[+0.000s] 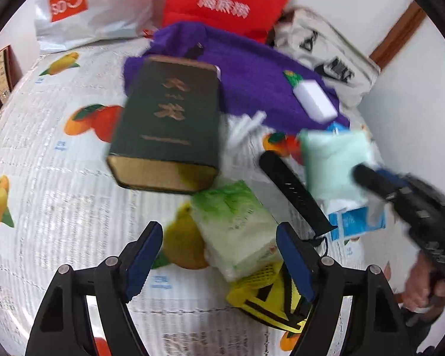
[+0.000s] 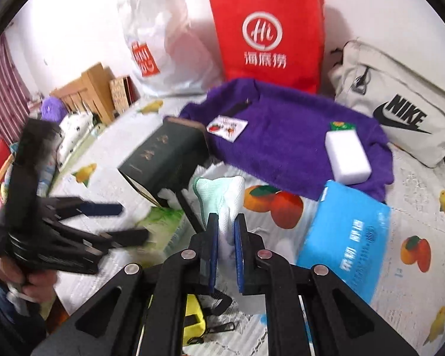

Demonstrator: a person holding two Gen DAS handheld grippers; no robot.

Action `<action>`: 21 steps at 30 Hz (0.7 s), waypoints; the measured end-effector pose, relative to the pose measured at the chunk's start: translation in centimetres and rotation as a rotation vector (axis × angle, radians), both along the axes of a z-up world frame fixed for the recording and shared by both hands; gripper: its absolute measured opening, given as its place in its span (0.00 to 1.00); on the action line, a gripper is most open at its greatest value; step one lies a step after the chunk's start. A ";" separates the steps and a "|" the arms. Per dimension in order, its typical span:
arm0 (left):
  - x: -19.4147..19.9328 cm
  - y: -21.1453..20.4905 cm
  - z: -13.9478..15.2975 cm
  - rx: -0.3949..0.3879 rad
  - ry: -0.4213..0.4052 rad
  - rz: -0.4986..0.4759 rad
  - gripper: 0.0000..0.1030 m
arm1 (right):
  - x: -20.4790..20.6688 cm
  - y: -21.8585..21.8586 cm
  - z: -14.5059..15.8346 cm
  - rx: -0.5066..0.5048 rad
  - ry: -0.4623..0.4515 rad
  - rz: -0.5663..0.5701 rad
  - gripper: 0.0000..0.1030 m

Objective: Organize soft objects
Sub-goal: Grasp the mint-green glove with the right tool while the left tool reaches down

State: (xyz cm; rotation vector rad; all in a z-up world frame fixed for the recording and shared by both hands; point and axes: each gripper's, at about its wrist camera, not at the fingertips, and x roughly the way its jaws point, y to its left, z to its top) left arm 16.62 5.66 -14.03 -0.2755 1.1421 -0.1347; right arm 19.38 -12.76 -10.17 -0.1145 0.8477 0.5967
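Note:
My right gripper (image 2: 226,222) is shut on a pale green and white cloth (image 2: 222,191) and holds it above the table; the cloth also shows in the left wrist view (image 1: 335,163) between the right gripper's fingers (image 1: 373,178). My left gripper (image 1: 219,237) is open and empty over a green tissue pack (image 1: 237,231). A purple fuzzy sweater (image 2: 281,136) lies at the back with a white sponge (image 2: 347,157) on it. A blue tissue pack (image 2: 344,237) lies to the right of the right gripper.
A dark green box (image 1: 169,124) lies mid-table on the fruit-print tablecloth (image 1: 44,178). A red paper bag (image 2: 267,29), a white plastic bag (image 2: 163,44) and a beige Nike bag (image 2: 400,112) stand at the back. A yellow-black object (image 1: 267,302) and a black strap (image 1: 296,195) lie near the front.

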 end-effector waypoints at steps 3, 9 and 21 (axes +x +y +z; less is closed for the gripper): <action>0.5 -1.3 -0.6 0.007 0.022 -0.003 0.75 | -0.9 -0.6 0.7 0.016 -0.015 -0.002 0.10; 1.2 -2.5 -1.6 0.049 0.050 0.015 0.76 | -1.9 -2.0 1.1 0.036 -0.021 -0.023 0.10; -0.2 -3.3 -0.4 0.144 0.023 -0.011 0.64 | -3.5 -4.5 1.4 0.108 -0.014 -0.065 0.10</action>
